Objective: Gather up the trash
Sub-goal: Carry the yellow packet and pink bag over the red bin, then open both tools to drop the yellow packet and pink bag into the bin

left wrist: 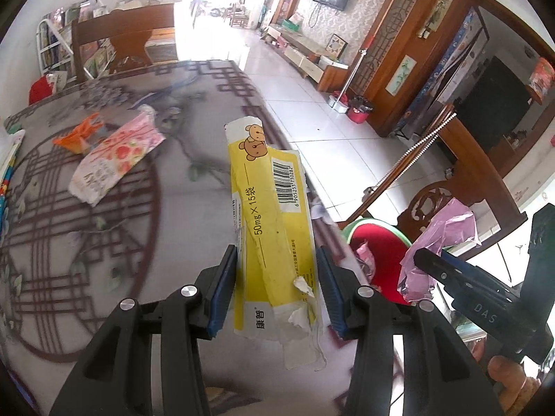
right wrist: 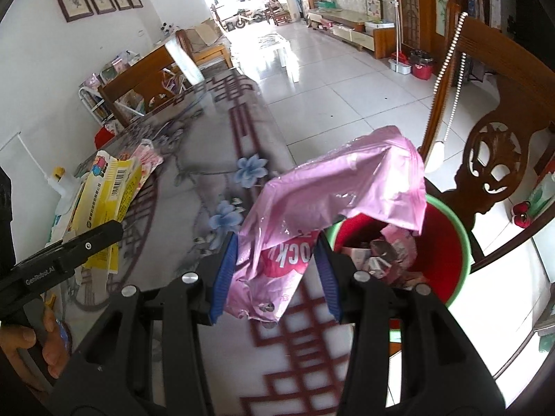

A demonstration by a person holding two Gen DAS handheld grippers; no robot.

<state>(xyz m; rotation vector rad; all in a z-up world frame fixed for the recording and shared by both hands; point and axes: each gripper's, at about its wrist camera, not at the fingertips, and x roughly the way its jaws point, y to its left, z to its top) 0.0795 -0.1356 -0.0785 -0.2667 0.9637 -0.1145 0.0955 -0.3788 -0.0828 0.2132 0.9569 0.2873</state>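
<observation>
My left gripper [left wrist: 275, 287] is shut on a flattened yellow medicine box [left wrist: 267, 215] with a bear picture and a barcode, held above the table's right edge. The right gripper [right wrist: 275, 274] is shut on a crumpled pink plastic wrapper [right wrist: 333, 187], which hangs over the table edge beside a red bin with a green rim [right wrist: 454, 242]. That bin [left wrist: 381, 242] holds several pink scraps. Each gripper shows in the other's view: the right one [left wrist: 430, 263] with the pink wrapper [left wrist: 440, 239], the left one [right wrist: 104, 232] with the yellow box [right wrist: 111, 190].
On the patterned tablecloth [left wrist: 104, 242] lie a pink-and-white floral packet [left wrist: 114, 159] and an orange wrapper [left wrist: 81, 135]. Carved wooden chairs stand behind the bin [right wrist: 492, 159] and at the table's far end [left wrist: 121, 41]. White tiled floor [left wrist: 312, 104] stretches beyond. A hand [right wrist: 48, 343] grips the left tool.
</observation>
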